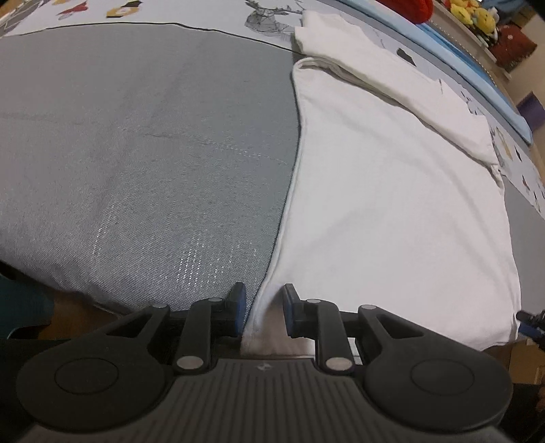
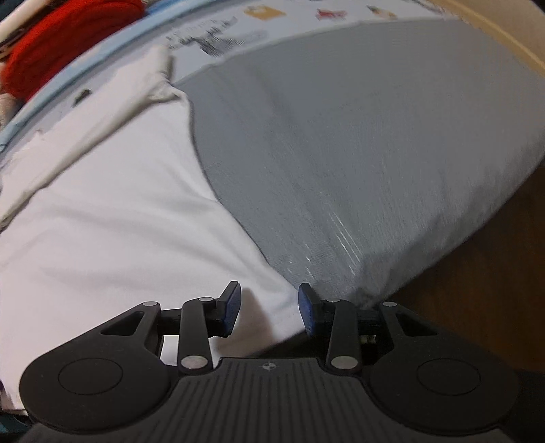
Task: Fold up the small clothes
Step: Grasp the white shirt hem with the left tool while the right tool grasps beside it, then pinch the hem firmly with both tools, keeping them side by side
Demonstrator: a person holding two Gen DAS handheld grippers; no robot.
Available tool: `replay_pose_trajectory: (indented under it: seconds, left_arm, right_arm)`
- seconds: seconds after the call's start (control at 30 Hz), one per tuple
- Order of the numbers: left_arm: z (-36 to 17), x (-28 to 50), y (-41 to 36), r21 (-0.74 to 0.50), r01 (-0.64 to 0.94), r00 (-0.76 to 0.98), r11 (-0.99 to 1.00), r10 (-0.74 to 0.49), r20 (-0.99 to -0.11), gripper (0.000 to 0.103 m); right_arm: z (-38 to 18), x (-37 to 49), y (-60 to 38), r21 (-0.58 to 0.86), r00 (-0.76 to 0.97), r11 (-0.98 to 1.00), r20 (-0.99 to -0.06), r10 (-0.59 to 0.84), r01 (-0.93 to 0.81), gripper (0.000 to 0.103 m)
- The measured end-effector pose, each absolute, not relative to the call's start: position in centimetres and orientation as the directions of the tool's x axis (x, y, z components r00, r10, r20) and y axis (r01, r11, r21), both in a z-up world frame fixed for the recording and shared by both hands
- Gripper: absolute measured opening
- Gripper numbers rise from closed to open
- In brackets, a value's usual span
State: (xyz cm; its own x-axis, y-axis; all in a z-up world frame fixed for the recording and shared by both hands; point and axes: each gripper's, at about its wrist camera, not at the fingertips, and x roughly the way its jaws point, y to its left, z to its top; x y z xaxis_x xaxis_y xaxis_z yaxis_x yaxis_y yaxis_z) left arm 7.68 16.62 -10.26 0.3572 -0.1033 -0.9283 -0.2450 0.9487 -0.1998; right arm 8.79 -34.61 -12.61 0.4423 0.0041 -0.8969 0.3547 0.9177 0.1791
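Note:
A white garment (image 1: 391,204) lies flat on a grey bed cover (image 1: 136,153), its far part folded over on itself. My left gripper (image 1: 262,311) is open, its blue-padded fingers (image 1: 238,306) straddling the garment's near left corner at the bed's edge. In the right wrist view the same white garment (image 2: 119,204) fills the left side. My right gripper (image 2: 269,310) is open around its near right corner, over the bed's front edge. The right gripper's tips also show at the left wrist view's right edge (image 1: 531,320).
The grey cover (image 2: 340,153) spreads wide beside the garment. A patterned sheet (image 1: 272,17) borders its far side. A red knitted item (image 2: 61,37) and yellow plush toys (image 1: 473,15) sit beyond the bed. Brown floor (image 2: 494,272) lies below the bed's edge.

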Motion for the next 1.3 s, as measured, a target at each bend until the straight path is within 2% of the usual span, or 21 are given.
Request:
replay_pose_trajectory:
  seconds: [0.2,0.23,0.27,0.3,0.33,0.37,0.47,0.57,0.67,0.73,0.9,0.93,0.97,1.0,1.03,1.23,1.3]
  left_arm:
    - [-10.6,7.9,15.9,-0.164,-0.198,0.357,0.966,-0.085,-0.930,0.024]
    - [-10.7,8.0,15.6,-0.150,-0.186,0.358,0.971,-0.075,-0.931,0.018]
    - [-10.6,8.0,15.4,-0.136,-0.174,0.362,0.975,-0.066,-0.930,0.002]
    - [-10.5,7.9,15.3,-0.131,-0.170,0.369,0.977,-0.060,-0.928,0.003]
    - [-10.2,7.7,15.4,-0.131,-0.171,0.385,0.976,-0.056,-0.921,0.003]
    - [-9.8,7.5,15.5,-0.137,-0.173,0.402,0.975,-0.057,-0.914,0.003]
    - [-8.7,7.0,16.0,-0.179,-0.177,0.444,0.968,-0.084,-0.892,0.003]
    - [-9.6,7.2,16.3,-0.208,-0.195,0.401,0.959,-0.115,-0.909,0.005]
    - [-10.9,7.6,16.1,-0.198,-0.189,0.344,0.962,-0.124,-0.931,0.018]
    - [-11.0,7.7,15.7,-0.183,-0.168,0.344,0.969,-0.116,-0.932,0.020]
    - [-11.1,8.0,15.0,-0.156,-0.133,0.350,0.979,-0.101,-0.931,0.018]
    - [-11.0,7.8,14.8,-0.146,-0.119,0.357,0.982,-0.095,-0.929,0.004]
    - [-10.8,7.6,14.6,-0.137,-0.107,0.367,0.985,-0.089,-0.926,0.004]
    - [-10.6,7.5,14.5,-0.133,-0.100,0.381,0.986,-0.086,-0.921,0.004]
    - [-10.3,7.4,14.5,-0.135,-0.098,0.396,0.986,-0.086,-0.914,0.004]
    - [-11.2,7.6,14.7,-0.168,-0.130,0.354,0.977,-0.112,-0.928,0.008]
    - [-11.4,7.7,14.6,-0.154,-0.121,0.349,0.981,-0.103,-0.931,0.012]
  right_arm:
    - [-13.4,9.1,-33.9,0.142,0.429,0.934,-0.903,-0.013,0.328,0.043]
    - [-13.4,9.2,-33.6,0.131,0.429,0.942,-0.903,-0.015,0.309,0.043]
    - [-13.5,9.2,-33.2,0.123,0.432,0.949,-0.902,-0.016,0.291,0.041]
    - [-13.4,9.2,-33.1,0.127,0.437,0.951,-0.900,-0.009,0.280,0.032]
    - [-13.3,9.2,-33.1,0.142,0.443,0.952,-0.896,0.006,0.273,0.012]
    - [-13.0,9.1,-33.2,0.170,0.456,0.948,-0.890,0.031,0.268,0.007]
    - [-11.4,8.7,-33.4,0.219,0.517,0.940,-0.854,0.055,0.261,0.007]
    - [-11.3,8.7,-33.6,0.210,0.521,0.938,-0.853,0.037,0.277,0.008]
    - [-12.8,9.1,-33.9,0.191,0.455,0.933,-0.890,0.033,0.306,0.013]
    - [-13.2,9.3,-33.3,0.159,0.431,0.944,-0.902,0.020,0.289,0.025]
    - [-13.4,9.5,-32.6,0.122,0.429,0.958,-0.903,-0.001,0.258,0.025]
    - [-13.4,9.5,-32.4,0.122,0.429,0.959,-0.904,0.001,0.256,0.024]
    - [-13.4,9.5,-32.3,0.124,0.429,0.960,-0.903,0.005,0.249,0.021]
    - [-13.3,9.4,-32.2,0.136,0.435,0.962,-0.900,0.019,0.239,0.009]
    - [-13.0,9.2,-32.1,0.146,0.447,0.961,-0.894,0.026,0.236,0.008]
    - [-13.0,9.2,-32.6,0.167,0.448,0.948,-0.894,0.029,0.271,0.009]
    - [-13.5,9.3,-32.5,0.158,0.425,0.948,-0.905,0.028,0.275,0.014]
